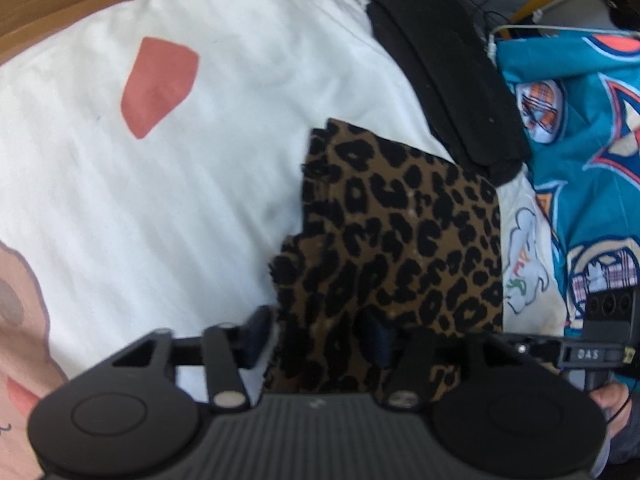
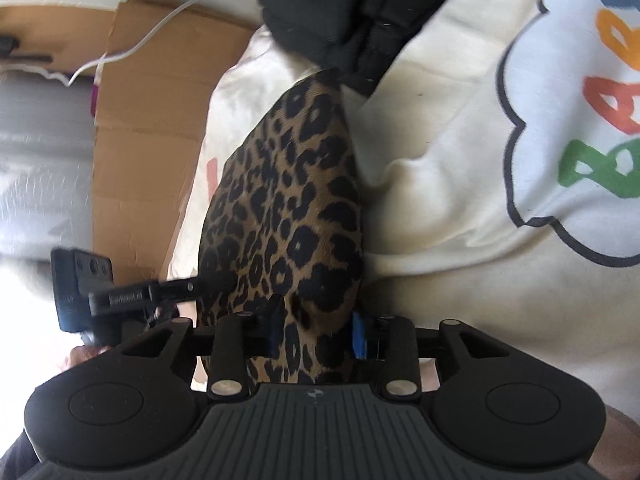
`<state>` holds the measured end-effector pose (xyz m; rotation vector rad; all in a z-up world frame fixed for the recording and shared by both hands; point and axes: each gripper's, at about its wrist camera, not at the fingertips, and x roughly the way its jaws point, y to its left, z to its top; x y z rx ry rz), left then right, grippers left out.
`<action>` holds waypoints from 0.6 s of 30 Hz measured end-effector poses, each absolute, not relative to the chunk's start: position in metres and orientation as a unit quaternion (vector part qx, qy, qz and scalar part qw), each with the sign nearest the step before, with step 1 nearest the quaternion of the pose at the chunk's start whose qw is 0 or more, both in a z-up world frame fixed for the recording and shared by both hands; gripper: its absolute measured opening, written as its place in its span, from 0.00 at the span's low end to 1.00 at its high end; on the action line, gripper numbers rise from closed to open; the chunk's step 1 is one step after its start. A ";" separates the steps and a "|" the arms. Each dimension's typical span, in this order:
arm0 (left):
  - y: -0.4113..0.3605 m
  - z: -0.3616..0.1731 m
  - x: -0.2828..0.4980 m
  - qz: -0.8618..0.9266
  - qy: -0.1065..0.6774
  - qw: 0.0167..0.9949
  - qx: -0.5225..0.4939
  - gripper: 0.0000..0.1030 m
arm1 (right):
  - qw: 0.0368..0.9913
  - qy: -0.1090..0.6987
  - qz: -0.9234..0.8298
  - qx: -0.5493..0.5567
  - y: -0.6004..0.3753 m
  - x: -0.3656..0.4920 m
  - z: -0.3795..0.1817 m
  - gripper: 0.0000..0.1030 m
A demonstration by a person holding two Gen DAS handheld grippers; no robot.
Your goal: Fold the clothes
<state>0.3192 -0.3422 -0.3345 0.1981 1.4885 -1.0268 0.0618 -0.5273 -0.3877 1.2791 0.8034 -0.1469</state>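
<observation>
A folded leopard-print garment (image 1: 400,232) lies on a white bedcover (image 1: 180,200). In the left wrist view my left gripper (image 1: 316,336) stands at the garment's near edge, jaws apart, with the cloth lying loosely between its fingers (image 1: 256,336). In the right wrist view the same leopard-print garment (image 2: 288,208) runs away from my right gripper (image 2: 318,334). Its blue pads (image 2: 360,336) stand apart on either side of a bulge of the cloth, and I see no pinch. Part of the other gripper (image 2: 84,292) shows at the left.
Folded black clothes (image 1: 448,72) lie just beyond the leopard piece. A teal printed garment (image 1: 580,152) and a cream sweatshirt with coloured letters (image 2: 560,120) lie to the right. Brown cardboard (image 2: 148,120) and a white cable (image 2: 132,48) border the bed's far side.
</observation>
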 end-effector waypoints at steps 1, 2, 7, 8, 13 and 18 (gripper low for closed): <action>-0.343 -0.337 0.321 -0.450 0.649 0.609 0.079 0.62 | 0.724 0.363 -0.068 0.582 -0.528 0.063 -0.389 0.35; -0.343 -0.340 0.323 -0.454 0.652 0.603 0.072 0.64 | 0.722 0.363 -0.069 0.585 -0.528 0.064 -0.391 0.35; -0.346 -0.350 0.333 -0.477 0.665 0.573 0.035 0.69 | 0.717 0.360 -0.070 0.593 -0.524 0.071 -0.396 0.35; -0.347 -0.351 0.335 -0.481 0.667 0.569 0.029 0.65 | 0.717 0.360 -0.069 0.593 -0.524 0.072 -0.396 0.34; -0.351 -0.348 0.332 -0.504 0.659 0.557 0.042 0.31 | 0.725 0.356 -0.057 0.587 -0.522 0.072 -0.389 0.12; -0.348 -0.340 0.332 -0.511 0.661 0.546 0.059 0.37 | 0.718 0.358 -0.060 0.594 -0.522 0.070 -0.390 0.26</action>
